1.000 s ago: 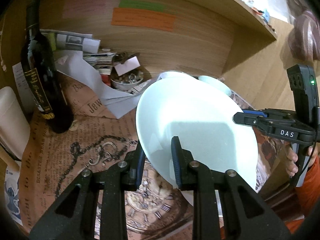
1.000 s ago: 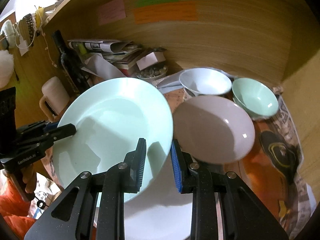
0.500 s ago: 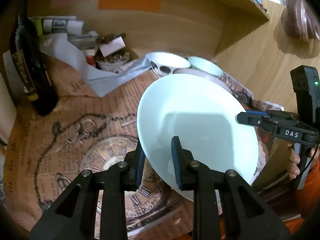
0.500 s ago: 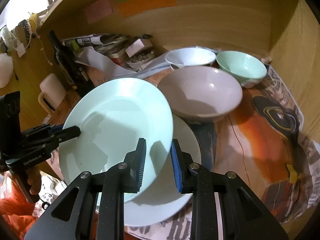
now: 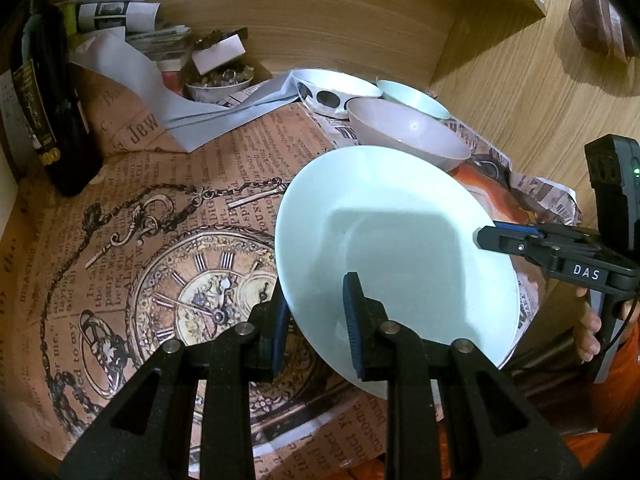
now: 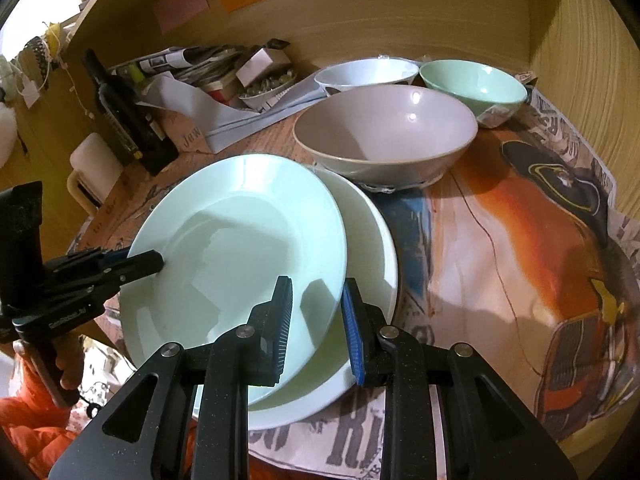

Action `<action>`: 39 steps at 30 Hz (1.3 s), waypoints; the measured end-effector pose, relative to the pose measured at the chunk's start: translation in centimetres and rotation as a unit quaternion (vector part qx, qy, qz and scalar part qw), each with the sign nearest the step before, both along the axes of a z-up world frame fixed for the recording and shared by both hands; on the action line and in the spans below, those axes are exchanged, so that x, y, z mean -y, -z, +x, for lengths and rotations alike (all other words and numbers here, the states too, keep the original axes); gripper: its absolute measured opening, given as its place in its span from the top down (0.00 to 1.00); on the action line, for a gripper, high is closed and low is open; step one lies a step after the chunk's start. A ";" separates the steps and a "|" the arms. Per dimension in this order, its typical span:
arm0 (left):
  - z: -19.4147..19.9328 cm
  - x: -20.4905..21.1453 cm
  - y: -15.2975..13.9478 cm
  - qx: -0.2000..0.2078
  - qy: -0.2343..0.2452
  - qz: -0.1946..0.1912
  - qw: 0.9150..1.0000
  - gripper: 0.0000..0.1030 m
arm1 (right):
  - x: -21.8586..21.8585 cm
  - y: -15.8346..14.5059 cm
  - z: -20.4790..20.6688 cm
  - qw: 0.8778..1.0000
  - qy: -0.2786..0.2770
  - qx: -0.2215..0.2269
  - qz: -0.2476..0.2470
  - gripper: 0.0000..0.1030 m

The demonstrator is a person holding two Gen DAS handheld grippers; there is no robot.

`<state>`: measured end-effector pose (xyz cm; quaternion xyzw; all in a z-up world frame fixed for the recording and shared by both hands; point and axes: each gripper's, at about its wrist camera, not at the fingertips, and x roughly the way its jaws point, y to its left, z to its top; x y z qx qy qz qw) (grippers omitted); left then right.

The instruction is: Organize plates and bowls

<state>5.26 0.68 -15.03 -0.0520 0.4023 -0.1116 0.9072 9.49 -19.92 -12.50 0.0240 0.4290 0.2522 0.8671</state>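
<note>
A pale mint plate [image 5: 400, 248] [image 6: 236, 248] is held by both grippers at opposite rims. My left gripper [image 5: 314, 308] is shut on its near rim, and it also shows in the right wrist view [image 6: 136, 264]. My right gripper [image 6: 316, 320] is shut on the other rim, and it also shows in the left wrist view [image 5: 496, 236]. The plate hangs tilted just over a second pale plate [image 6: 372, 248] lying on the table. Behind stand a grey bowl [image 6: 384, 132], a white bowl [image 6: 364, 74] and a green bowl [image 6: 476, 82].
A dark wine bottle [image 5: 48, 112] stands at the left, with a cream mug [image 6: 92, 164] near it. Papers and a small dish of bits [image 5: 218, 82] pile at the back. Printed paper [image 5: 160, 216] covers the table. Wooden walls close the back and right.
Both grippers have carried the mint plate down and toward the table's near edge. It now hangs low over the second plate, and the bowls have come into fuller view behind.
</note>
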 end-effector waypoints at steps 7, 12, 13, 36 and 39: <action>0.4 0.5 0.2 0.001 0.002 0.006 1.000 0.76 | 0.2 0.1 -0.1 1.000 0.005 -0.003 -0.001 0.78; 0.9 0.9 0.4 -0.003 0.004 0.011 1.000 0.74 | 0.4 0.3 0.0 1.000 0.008 -0.008 0.000 0.78; 1.0 0.9 0.5 -0.004 0.004 0.010 1.000 0.74 | 0.4 0.2 0.0 1.000 0.008 -0.006 -0.002 0.78; 2.6 1.1 -0.3 0.017 0.021 0.046 0.999 0.55 | 1.5 -2.9 -0.4 0.997 0.028 0.065 -0.025 0.64; 2.7 1.1 -1.4 0.039 0.014 0.054 0.998 0.47 | 2.2 -3.5 0.0 0.996 0.041 0.073 -0.022 0.57</action>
